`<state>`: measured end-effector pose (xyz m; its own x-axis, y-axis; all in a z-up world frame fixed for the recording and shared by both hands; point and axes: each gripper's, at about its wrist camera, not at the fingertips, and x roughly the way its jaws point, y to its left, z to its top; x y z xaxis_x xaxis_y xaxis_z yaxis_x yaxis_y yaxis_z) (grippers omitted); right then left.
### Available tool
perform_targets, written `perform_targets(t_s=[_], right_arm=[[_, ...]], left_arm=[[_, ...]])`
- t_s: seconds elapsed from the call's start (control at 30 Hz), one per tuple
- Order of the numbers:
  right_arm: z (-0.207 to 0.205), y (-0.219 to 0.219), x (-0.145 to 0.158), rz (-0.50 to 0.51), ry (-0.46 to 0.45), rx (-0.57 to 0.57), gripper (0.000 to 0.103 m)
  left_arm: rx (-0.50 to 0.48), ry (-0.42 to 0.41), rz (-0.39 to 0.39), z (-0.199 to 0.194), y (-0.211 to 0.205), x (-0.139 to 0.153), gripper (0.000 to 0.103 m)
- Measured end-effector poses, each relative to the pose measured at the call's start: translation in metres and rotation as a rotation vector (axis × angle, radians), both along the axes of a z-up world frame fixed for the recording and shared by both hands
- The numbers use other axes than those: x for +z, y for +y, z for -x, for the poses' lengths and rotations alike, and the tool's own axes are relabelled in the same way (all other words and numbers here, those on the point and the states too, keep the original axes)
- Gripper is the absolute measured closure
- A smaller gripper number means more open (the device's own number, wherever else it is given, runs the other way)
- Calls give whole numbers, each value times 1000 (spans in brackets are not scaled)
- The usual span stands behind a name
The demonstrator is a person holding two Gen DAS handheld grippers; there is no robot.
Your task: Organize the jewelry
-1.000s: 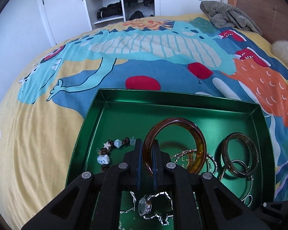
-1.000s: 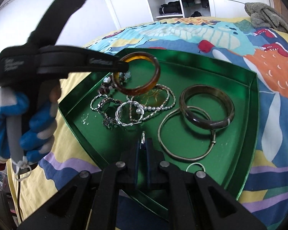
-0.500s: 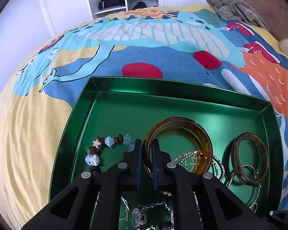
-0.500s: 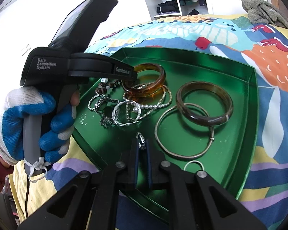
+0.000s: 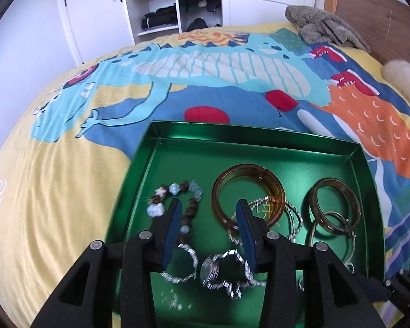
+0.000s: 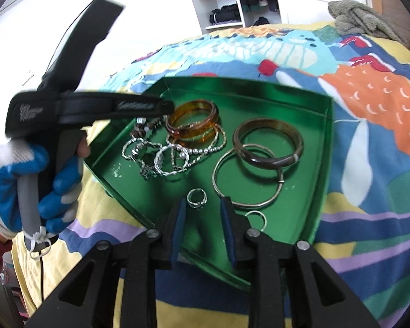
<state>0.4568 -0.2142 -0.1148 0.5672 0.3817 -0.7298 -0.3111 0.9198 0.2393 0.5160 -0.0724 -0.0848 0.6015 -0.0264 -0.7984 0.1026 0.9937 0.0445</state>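
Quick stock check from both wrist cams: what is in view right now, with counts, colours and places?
tray: 1, green, on the bedspread
amber bangle: 1, orange-brown, tray centre, resting on a silver chain
dark bangle: 1, brown, tray right
thin hoop: 1, silver, partly under the dark bangle
beaded bracelet: 1, brown and pale blue, tray left
silver chains: tangled, count unclear, near left
rings: 2, silver, near edge
bedspread: 1, multicoloured
towel: 1, grey, far right
left gripper: jaws open
right gripper: jaws open
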Motion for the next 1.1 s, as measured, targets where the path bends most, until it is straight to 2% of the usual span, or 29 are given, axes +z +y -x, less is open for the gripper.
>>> perform_targets(t_s=[0.13,0.37,0.5,0.7,1.1], right_arm=[[17,0,19,30,-52,-47,68],[68,6,63,94,-187,-146,61],[101,9,86,126,-255,-198,60],[153,20,113,173,-324,-253,54],[262,56,158,242,-447,-228,51]], left_arm=[[30,-39,16,33,14,19,56],[67,-135,1,107,37,52,47],[76,-193,2,151,48,73,36],[73,-264,-5,219,60,91,25],[105,-381,-27,341,72,116,8]])
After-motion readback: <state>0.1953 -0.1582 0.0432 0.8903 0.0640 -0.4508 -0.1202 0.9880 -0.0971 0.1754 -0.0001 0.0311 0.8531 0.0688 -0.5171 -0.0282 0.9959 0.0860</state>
